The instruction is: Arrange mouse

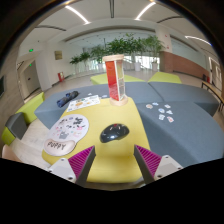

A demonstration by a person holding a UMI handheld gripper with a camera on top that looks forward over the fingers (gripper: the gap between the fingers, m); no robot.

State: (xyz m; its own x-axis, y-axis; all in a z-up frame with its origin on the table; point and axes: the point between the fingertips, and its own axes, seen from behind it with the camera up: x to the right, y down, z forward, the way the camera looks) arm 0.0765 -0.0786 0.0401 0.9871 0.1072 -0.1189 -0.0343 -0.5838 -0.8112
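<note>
Claw [113, 160] open, level, facing mouse [114, 132] ahead.

A black mouse [114, 131] is seen on a yellow table [120, 112]. A red and white box [114, 78] is shown beyond it. Magenta pads [82, 157] are borne by the fingers.

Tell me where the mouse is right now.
The mouse lies on the yellow table, just ahead of the open gripper, right of the round printed mat.
</note>
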